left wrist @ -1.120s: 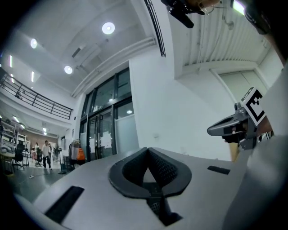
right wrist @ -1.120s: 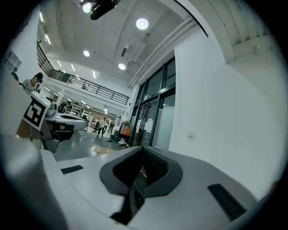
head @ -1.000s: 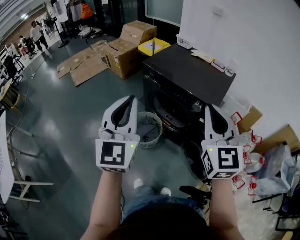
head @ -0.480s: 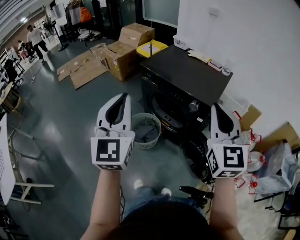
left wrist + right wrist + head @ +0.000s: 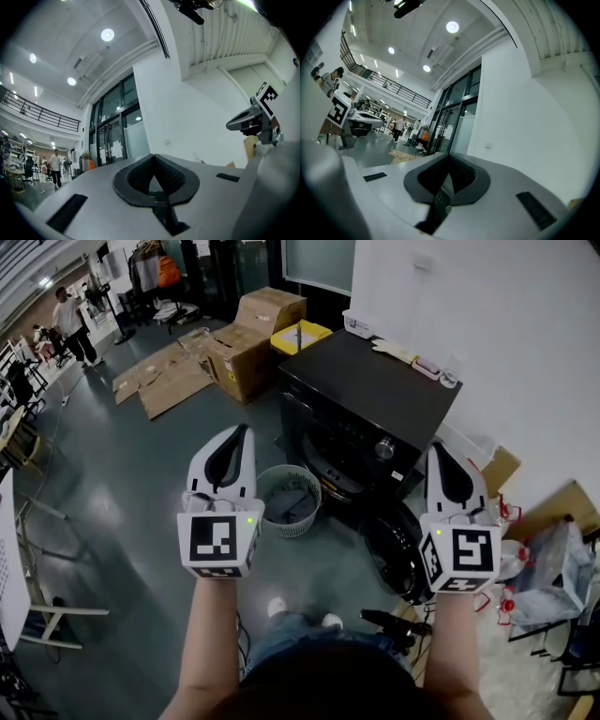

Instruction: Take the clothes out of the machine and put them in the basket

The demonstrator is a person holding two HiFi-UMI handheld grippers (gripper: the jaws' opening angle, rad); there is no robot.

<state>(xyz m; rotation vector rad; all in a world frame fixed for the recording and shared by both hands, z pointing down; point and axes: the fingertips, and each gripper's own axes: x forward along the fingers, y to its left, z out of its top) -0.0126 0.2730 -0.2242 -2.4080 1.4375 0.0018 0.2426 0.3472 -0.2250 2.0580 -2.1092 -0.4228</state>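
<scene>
Forearms are reaching up from the bottom edge, one tool in each hand, both held well above the floor. White shoes are showing btwn the arms.

L tool is sitting w/ jaws pressed fully together, nothing btwn them. R tool is doing the same: jaws closed tight, empty. Both are pointing away from the wearer, well apart from each other, touching nothing.

Just past the L tool's tip, a round pale basket is standing on the floor, w/ grey clothes lying inside. It's sitting just beside the front of the black machine. The machine's round door is hanging open low at the front, near the R tool. The drum opening is looking too dark to tell what's in it. Small items are lying along the far edge of the machine's top.

To the R, plastic bags are slumping by the wall. Further back, cardboard boxes & a yellow bin are standing behind the machine, w/ flattened cardboard lying on the floor. Far off, a person is walking.
</scene>
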